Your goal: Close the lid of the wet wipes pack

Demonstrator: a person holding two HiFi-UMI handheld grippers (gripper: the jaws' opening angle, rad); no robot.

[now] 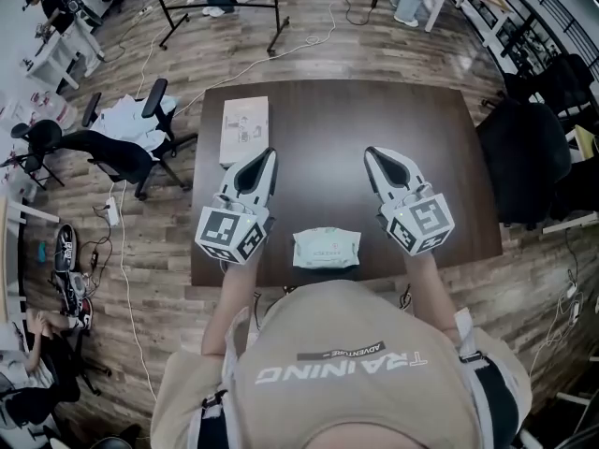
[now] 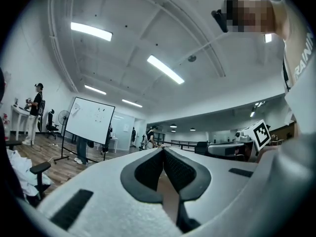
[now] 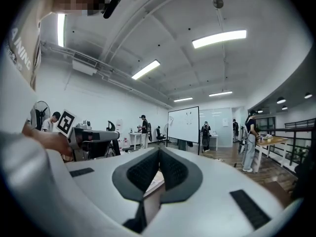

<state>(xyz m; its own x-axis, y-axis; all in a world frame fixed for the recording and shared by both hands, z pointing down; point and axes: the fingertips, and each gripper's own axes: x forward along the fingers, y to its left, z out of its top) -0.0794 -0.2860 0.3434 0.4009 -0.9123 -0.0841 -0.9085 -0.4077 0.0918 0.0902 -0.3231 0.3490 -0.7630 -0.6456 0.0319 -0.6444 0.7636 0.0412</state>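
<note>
The wet wipes pack point(image 1: 325, 248), pale green and white, lies flat at the front edge of the dark table point(image 1: 337, 110), right in front of me. I cannot tell from the head view how its lid stands. My left gripper point(image 1: 270, 153) is held to the pack's left and beyond it, and my right gripper point(image 1: 371, 152) to its right. Neither touches the pack. Both gripper views look out across the room, and the pack does not appear in them. The left gripper point(image 2: 163, 149) and the right gripper point(image 3: 159, 149) have their jaws together with nothing between them.
A white printed sheet point(image 1: 243, 129) lies at the table's back left. An office chair draped with white cloth point(image 1: 126, 138) stands left of the table, and a black chair point(image 1: 524, 157) at its right. Stand legs point(image 1: 225, 7) and cables are on the floor beyond.
</note>
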